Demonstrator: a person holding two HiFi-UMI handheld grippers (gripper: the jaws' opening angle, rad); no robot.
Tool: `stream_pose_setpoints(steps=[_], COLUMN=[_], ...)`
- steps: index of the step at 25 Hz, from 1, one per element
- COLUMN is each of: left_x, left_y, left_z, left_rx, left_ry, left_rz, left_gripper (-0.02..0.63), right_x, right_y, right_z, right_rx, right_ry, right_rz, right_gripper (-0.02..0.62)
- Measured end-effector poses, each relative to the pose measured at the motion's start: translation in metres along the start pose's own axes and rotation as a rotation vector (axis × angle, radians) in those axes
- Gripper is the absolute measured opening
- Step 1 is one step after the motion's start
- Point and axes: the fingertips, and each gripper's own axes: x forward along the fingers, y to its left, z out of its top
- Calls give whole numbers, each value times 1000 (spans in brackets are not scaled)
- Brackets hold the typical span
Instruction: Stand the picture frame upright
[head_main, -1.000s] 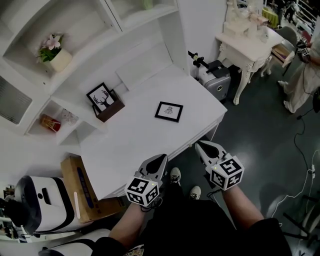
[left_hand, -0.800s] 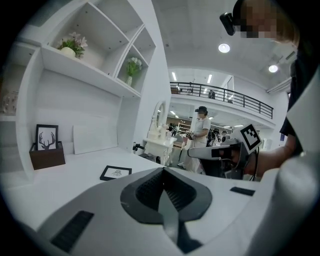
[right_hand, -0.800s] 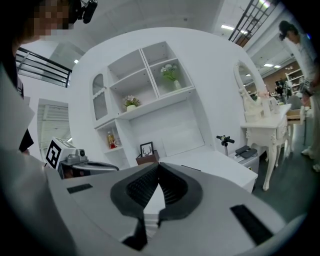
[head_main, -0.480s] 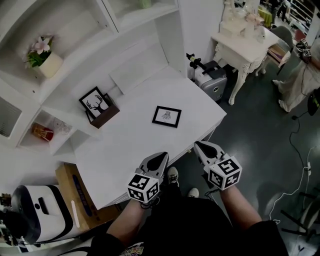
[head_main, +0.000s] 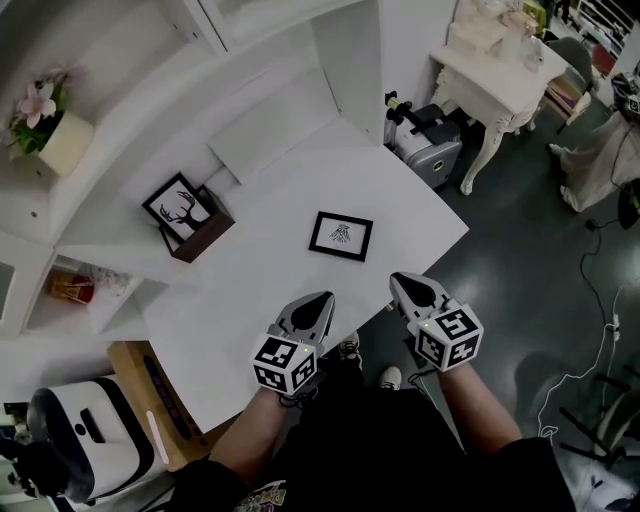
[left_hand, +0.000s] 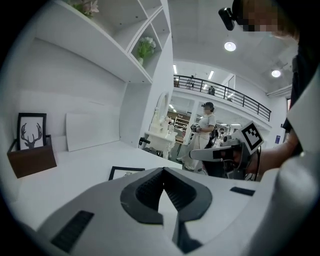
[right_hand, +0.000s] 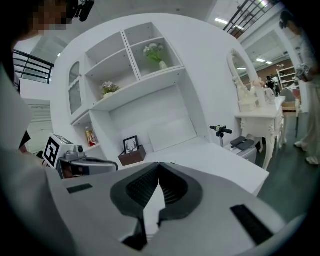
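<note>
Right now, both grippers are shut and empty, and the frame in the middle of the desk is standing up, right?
No. The frame lies flat on the desk; the head view shows it. The left gripper and right gripper are shut and empty, as you said.

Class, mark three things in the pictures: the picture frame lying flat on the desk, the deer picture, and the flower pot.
picture frame (head_main: 340, 236), head view, centre of its print.
deer picture (head_main: 180, 205), head view, middle of the deer drawing.
flower pot (head_main: 66, 144), head view, side of the pot.
</note>
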Motion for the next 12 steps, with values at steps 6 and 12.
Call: stream_pose_setpoints(steps=[6,12], left_x=[19,37], left_y=[35,67], left_z=[-4,-12], left_rx=[-21,-36], left_ry=[33,75], left_rz=[3,10], left_gripper=[5,5], right_x=[34,69], right_y=[-18,-36], right_z=[-8,-27], right_rx=[23,46], right_ry=[44,109], right_rz=[-43,-82], right_gripper=[3,5])
